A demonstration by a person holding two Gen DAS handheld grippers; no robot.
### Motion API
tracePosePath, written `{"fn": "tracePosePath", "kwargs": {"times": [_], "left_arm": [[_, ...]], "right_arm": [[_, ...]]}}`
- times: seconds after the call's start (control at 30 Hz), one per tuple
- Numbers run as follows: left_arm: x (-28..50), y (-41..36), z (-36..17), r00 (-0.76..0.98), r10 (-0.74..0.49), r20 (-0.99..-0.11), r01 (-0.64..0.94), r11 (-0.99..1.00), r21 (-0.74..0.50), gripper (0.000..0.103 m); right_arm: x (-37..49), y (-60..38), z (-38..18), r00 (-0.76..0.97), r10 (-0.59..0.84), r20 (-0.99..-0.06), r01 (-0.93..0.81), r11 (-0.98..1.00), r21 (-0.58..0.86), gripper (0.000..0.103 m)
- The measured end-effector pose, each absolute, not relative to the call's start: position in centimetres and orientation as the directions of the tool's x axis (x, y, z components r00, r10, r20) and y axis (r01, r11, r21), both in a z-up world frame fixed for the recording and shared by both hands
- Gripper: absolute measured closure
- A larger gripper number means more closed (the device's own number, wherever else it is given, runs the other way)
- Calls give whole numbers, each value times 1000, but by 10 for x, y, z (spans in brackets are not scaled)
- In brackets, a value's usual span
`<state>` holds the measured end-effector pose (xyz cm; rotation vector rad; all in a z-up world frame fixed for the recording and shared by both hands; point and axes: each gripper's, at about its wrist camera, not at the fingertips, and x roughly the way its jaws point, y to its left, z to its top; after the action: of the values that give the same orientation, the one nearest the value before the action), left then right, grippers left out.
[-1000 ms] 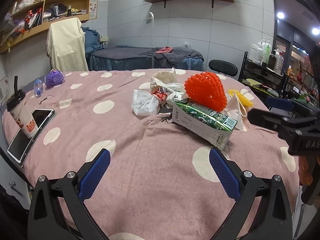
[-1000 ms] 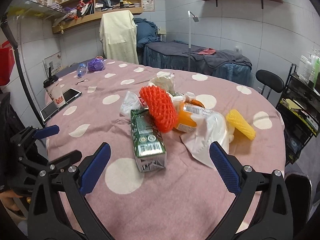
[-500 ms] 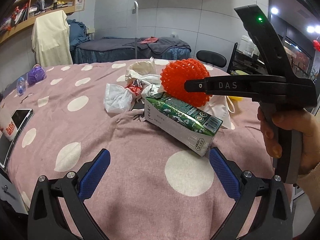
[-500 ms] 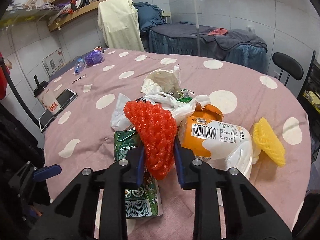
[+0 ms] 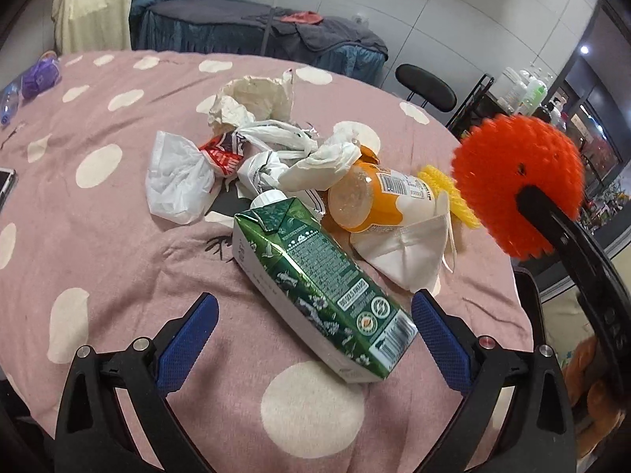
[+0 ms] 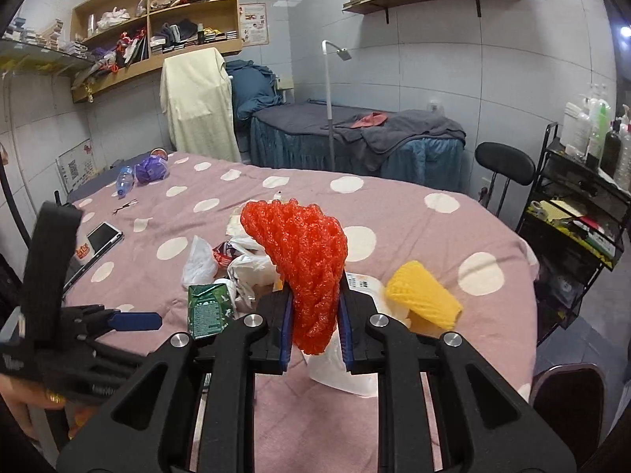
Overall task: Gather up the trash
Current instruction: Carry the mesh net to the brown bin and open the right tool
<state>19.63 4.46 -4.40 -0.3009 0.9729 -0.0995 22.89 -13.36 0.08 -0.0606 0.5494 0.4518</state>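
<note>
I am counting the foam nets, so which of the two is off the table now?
The red foam net, pinched in the right tool, jaws closing. The yellow foam net lies on the table.

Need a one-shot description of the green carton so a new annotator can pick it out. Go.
Start at the round table under the pink polka-dot cloth and find the trash pile near its middle. The green carton lies on its side at the pile's near edge, between the open fingers of the left gripper. It is the only boxy, dark green item, with a white screw cap and a barcode on its end.

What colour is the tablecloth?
Pink with white spots, the tablecloth shows best in the right wrist view.
</note>
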Motion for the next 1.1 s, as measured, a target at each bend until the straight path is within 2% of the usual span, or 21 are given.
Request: {"fn": "tracePosePath", "kwargs": {"times": [0.1, 0.23, 0.4, 0.57, 0.63, 0.77, 1.1], "left_arm": [[215, 40, -50, 519, -213, -828, -51, 959, -279, 9], [237, 37, -67, 435, -203, -877, -83, 961, -264, 18], [243, 38, -78, 415, -198, -888, -119, 956, -269, 23], [232, 39, -73, 450, -201, -870, -110, 954, -278, 41], [225, 42, -73, 459, -219, -861, -102, 950, -296, 44], [207, 44, -69, 489, -237, -839, -74, 948, -311, 47], [163, 12, -49, 577, -311, -755, 79, 942, -328, 47]], "right_arm": [[220, -147, 0, 766, 391, -510, -420, 905, 64, 83], [208, -159, -3, 783, 369, -500, -401, 915, 48, 83], [200, -172, -9, 789, 357, -500, -386, 921, 50, 83], [196, -188, -16, 787, 358, -503, -365, 927, 88, 83], [195, -195, -17, 789, 356, -501, -354, 929, 103, 83], [188, -205, -20, 792, 352, -499, -334, 934, 129, 83], [164, -245, -26, 824, 287, -489, -239, 958, 160, 83]]}}
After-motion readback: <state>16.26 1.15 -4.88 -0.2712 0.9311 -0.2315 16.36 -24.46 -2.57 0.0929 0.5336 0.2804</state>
